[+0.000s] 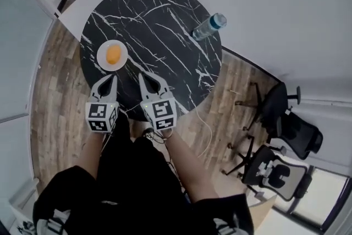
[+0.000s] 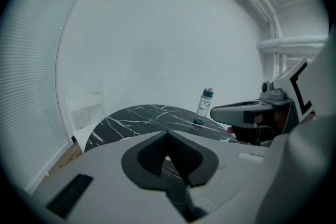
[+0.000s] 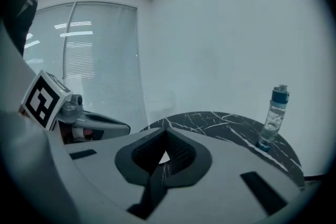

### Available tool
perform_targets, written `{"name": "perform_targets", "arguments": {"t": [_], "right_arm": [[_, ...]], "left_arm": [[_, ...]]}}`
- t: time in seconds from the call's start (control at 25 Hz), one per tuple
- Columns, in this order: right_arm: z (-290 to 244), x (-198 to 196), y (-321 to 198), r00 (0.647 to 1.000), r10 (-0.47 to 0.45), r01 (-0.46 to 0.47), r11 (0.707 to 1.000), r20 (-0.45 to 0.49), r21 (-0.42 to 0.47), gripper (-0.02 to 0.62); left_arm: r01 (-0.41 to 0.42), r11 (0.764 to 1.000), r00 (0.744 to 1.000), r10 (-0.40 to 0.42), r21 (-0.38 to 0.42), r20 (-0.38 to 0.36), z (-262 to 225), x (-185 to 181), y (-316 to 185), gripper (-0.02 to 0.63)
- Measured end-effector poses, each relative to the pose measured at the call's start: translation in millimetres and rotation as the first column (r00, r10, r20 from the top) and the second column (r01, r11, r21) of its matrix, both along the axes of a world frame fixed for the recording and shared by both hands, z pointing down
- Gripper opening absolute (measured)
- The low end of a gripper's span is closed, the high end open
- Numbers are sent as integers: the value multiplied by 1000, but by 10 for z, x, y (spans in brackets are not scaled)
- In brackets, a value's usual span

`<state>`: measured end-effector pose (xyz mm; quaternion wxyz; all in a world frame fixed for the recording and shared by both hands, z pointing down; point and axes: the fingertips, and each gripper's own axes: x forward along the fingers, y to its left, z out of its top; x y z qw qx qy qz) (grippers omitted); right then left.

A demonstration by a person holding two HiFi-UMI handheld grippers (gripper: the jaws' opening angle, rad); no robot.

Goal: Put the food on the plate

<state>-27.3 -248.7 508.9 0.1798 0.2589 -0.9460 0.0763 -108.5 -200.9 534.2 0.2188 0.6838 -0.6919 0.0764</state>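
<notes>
A small white plate (image 1: 102, 48) sits near the left edge of the round black marble table (image 1: 165, 25), and an orange piece of food (image 1: 113, 54) lies on it. My left gripper (image 1: 113, 78) hovers just in front of the plate, its jaws closed to a point and holding nothing. Beside it, over the table's near edge, my right gripper (image 1: 142, 76) is also shut and empty. The left gripper view shows my left gripper (image 2: 168, 135) with its jaws meeting. In the right gripper view my right gripper (image 3: 166, 136) looks the same.
A clear water bottle with a blue cap (image 1: 209, 26) stands at the table's right edge; it also shows as the bottle (image 2: 204, 106) and bottle (image 3: 273, 118). Two office chairs (image 1: 278, 113) stand on the wooden floor to the right. White walls close in behind the table.
</notes>
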Motion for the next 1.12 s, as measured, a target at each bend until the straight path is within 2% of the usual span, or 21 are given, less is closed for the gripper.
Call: {"name": "perform_targets", "arguments": {"t": [0.12,0.24,0.36,0.44,0.6,0.84,1.0,1.12], "right_arm": [[-308,285,3,997,56,-62,993,62,99,-5],[-640,567,27,988,88,-107,983,130,149,-3],[-1015,850,110,982,93,-127,971,166,202,-3],[-1285,1037,172,977,95,-143,955,189,260,-3],[-1716,1364,199,960,116,-202,916,253,347,-4],[-1878,1749,349,931,156,-264,912,330,313,-4],[-1947,1911,358,926,150,-264,913,346,311,-5],[-2004,1961,385,929,147,-266,903,340,337,-5]], "left_arm": [[3,998,1000,-5,68,30,-323,276,27,0],[-32,989,998,25,141,53,-679,577,38,0],[-54,981,993,33,188,110,-1046,849,95,0],[-71,975,989,40,211,146,-1271,1021,137,0],[-88,958,985,43,273,169,-1644,1266,120,0],[-111,948,979,52,298,197,-1866,1547,213,0],[-116,934,977,46,337,208,-1985,1718,247,0],[-121,935,976,52,334,210,-2009,1790,272,0]]}}
